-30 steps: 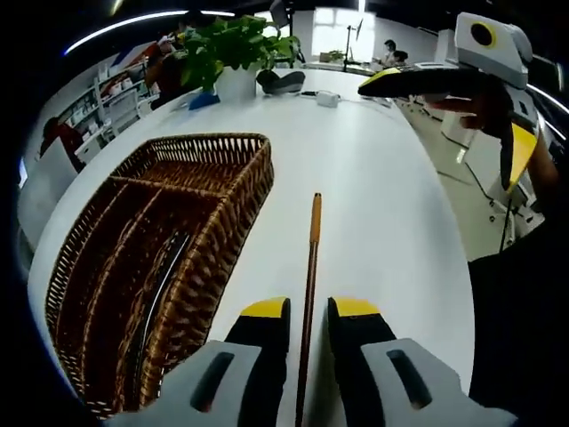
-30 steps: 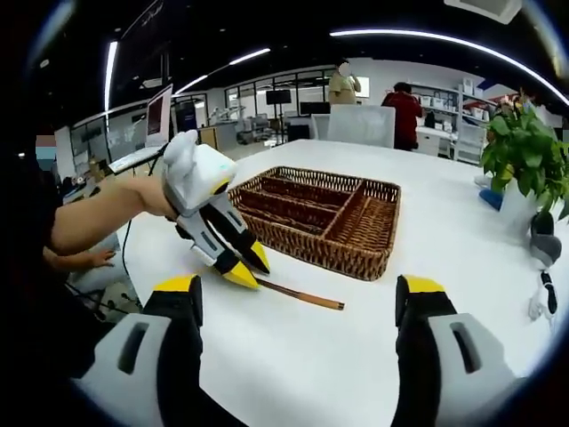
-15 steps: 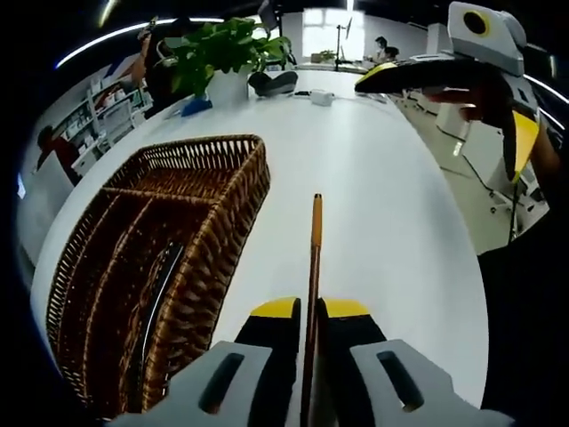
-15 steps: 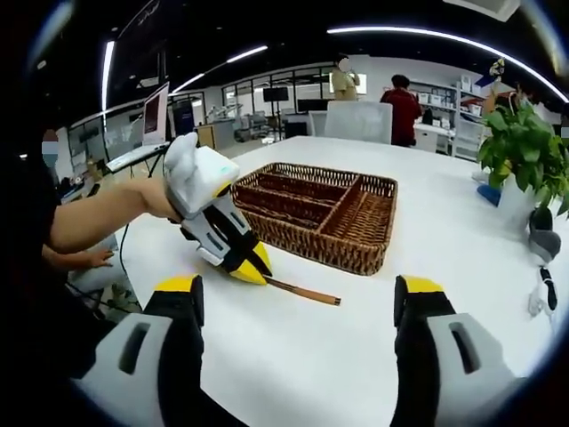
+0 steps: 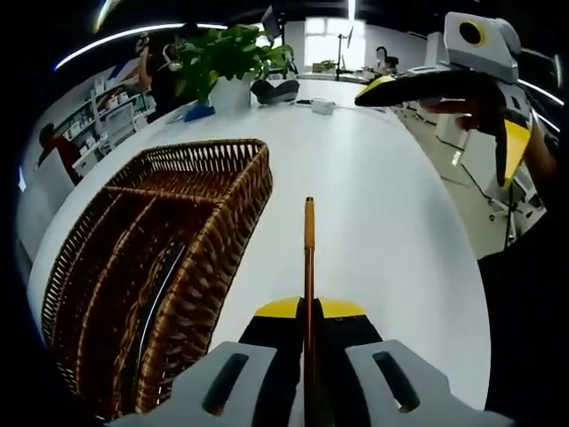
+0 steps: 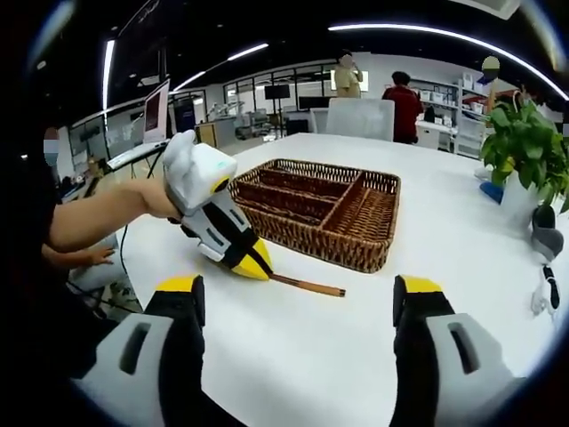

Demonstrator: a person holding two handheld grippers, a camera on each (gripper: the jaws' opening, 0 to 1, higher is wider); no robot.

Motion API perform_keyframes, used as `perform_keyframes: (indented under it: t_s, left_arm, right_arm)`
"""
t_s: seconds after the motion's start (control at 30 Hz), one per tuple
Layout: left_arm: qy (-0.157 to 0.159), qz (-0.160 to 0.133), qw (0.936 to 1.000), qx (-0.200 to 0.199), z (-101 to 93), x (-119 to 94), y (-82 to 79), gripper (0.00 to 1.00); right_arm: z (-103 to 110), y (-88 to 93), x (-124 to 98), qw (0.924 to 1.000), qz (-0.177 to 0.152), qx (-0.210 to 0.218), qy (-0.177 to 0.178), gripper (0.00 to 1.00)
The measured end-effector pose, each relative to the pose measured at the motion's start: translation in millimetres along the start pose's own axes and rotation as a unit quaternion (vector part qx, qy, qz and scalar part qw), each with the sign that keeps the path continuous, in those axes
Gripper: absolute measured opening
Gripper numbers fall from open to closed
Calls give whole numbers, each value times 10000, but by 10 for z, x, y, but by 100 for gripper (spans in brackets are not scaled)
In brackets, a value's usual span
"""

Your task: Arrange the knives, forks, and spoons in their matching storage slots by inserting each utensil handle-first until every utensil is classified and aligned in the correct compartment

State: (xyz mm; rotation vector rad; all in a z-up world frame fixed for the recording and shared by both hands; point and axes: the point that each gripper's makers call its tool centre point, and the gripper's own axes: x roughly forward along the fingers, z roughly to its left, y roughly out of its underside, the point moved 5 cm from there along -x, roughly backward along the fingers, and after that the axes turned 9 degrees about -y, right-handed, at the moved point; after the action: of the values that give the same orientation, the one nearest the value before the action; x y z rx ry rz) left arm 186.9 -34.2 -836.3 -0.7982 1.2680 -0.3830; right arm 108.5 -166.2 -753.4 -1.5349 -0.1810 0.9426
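My left gripper [image 5: 308, 307] is shut on a thin utensil [image 5: 308, 249] whose brown-orange handle points forward over the white table; its head is hidden between the jaws. In the right gripper view the left gripper [image 6: 253, 267] holds the utensil [image 6: 311, 286] low over the table, just in front of the wicker basket [image 6: 311, 249]. To the left of the held utensil lies the divided wicker basket [image 5: 258, 191], with a dark utensil [image 5: 164, 285] in one long slot. My right gripper [image 6: 298, 289] is open with nothing between its jaws. It also hangs open in the air as the right gripper [image 5: 440, 124].
A potted plant [image 5: 231, 53] [image 6: 524, 142] stands at the table's far end, beside a dark object [image 5: 280, 84] [image 6: 547, 240] and a small white device [image 5: 320, 105]. The table's edge [image 5: 462, 267] runs along the right. People stand by desks [image 6: 404, 102] in the background.
My left gripper's jaws have closed onto the utensil, which lay between them a second ago. The right gripper stays open and has barely moved.
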Motion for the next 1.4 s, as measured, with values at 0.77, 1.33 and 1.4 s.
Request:
perform_keyframes:
  t_s: [0.77, 1.33, 1.4]
  left_arm:
    - [16, -229, 9986, -486, -21, -121, -47, 3]
    - [-41, -1771, 9770, -1187, -162, -659, -505, 4]
    - [-148, -1954, 9717, -1321, -153, -741, -544, 4]
  right_arm:
    - [-22, -74, -9, 9990, -379, 224, 81, 84]
    - [15, -278, -32, 9923, -1181, 330, 182, 58]
    - [36, -315, -20, 9908, -1295, 383, 112, 55]
